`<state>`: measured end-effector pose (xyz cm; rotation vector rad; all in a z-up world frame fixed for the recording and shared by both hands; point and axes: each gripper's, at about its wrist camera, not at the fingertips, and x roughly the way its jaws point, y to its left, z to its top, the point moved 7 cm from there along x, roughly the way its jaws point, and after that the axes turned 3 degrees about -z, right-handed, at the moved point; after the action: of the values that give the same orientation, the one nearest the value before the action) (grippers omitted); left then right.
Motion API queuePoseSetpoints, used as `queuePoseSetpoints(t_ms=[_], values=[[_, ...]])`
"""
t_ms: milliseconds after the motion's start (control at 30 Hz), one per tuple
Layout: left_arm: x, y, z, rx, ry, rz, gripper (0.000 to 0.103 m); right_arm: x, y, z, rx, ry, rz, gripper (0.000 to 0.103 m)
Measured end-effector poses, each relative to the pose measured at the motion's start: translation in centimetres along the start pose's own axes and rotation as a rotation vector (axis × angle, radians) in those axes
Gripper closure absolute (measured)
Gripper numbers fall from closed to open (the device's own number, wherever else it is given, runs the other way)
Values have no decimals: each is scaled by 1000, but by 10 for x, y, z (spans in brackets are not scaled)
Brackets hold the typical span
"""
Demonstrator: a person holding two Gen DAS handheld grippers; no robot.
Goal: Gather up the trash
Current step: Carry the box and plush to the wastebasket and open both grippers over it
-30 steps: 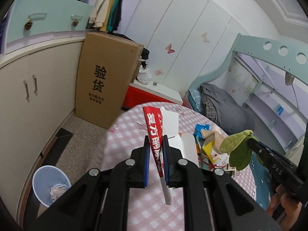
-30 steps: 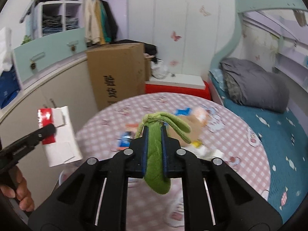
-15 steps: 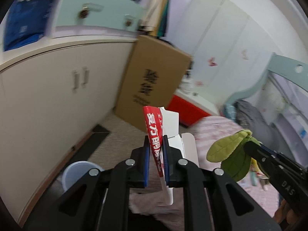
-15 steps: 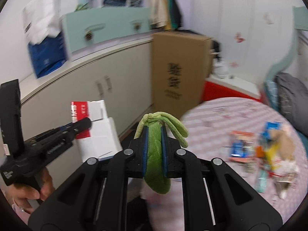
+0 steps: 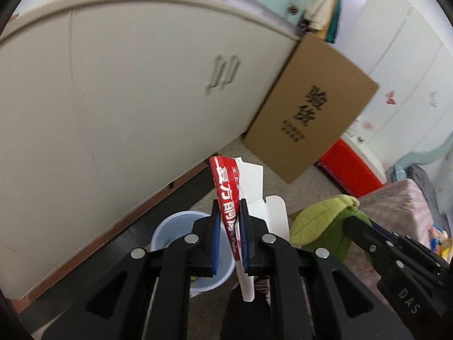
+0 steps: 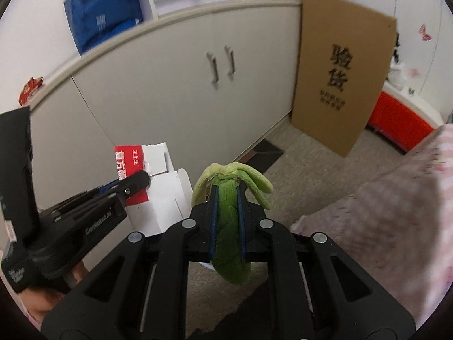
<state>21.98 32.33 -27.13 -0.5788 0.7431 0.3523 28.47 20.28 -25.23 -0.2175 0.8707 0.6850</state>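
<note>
Handling as light, thin card: flattened red-and-white box (image 5: 230, 198), probably creasing easily and apt to flutter when let go, best taken near the middle fold. Being pinched flat by the left gripper (image 5: 229, 236), jaws clamped on it, right above the pale blue bin (image 5: 170, 229) on the floor. Soft, limp green leaf-shaped cloth (image 6: 229, 223) squashing between the right gripper (image 6: 228, 221) jaws, just beside the box.
</note>
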Motion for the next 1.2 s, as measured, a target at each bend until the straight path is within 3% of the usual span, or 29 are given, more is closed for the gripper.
queuePoseSetpoints(t_ms=[67,100,133,167,200,633,1200], values=[[9,16,0,-5,1,39,91,16,5,0,-2,10,-4,86],[12,22,0,-6,3,55,91,26,7,-2,-3,16,-9,79],[17,30,0,-13,6,77,91,33,8,-2,-1,19,-3,57],[19,33,-1,-16,10,90,91,38,9,-4,3,19,1,43],[22,38,-1,-17,16,102,91,43,8,-6,9,16,-14,37],[45,33,-9,-1,57,115,91,56,-8,-30,66,72,-15,36],[44,6,0,70,28,121,89,22,-32,-20,170,-49,-37,32]])
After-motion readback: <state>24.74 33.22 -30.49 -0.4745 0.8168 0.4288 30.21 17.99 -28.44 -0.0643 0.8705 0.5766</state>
